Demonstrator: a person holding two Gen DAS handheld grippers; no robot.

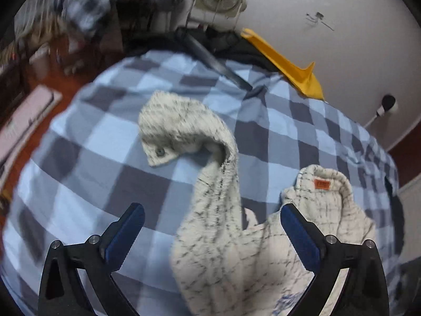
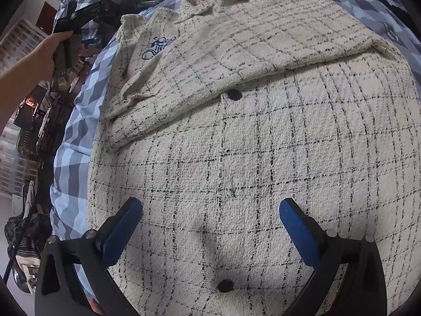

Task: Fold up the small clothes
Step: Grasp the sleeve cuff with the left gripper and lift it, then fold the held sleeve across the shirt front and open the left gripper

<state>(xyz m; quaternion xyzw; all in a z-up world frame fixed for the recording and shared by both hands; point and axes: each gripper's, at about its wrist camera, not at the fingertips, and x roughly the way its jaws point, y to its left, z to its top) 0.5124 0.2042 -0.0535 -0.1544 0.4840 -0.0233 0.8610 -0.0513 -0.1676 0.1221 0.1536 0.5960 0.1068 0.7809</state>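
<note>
Two grippers over one cream checked shirt, which lies spread on the blue checked bedcover and fills most of the right wrist view. One front panel is folded across the shirt's body, its edge running past a dark button. Beyond the shirt's collar label, a long sleeve trails out over the bedcover, cuff button showing. Left gripper stands wide open above that sleeve, nothing pinched; right gripper gapes just as wide over the shirt's lower front, pads clear of the cloth. Looks a thick, nubbly weave: soft, floppy, light, not slippery, so I'd pinch it at the cuff or a hem edge. Left view is smeared by motion; the shirt's far side and hem are cut off. A hand grips the left tool's handle beside the shirt
</note>
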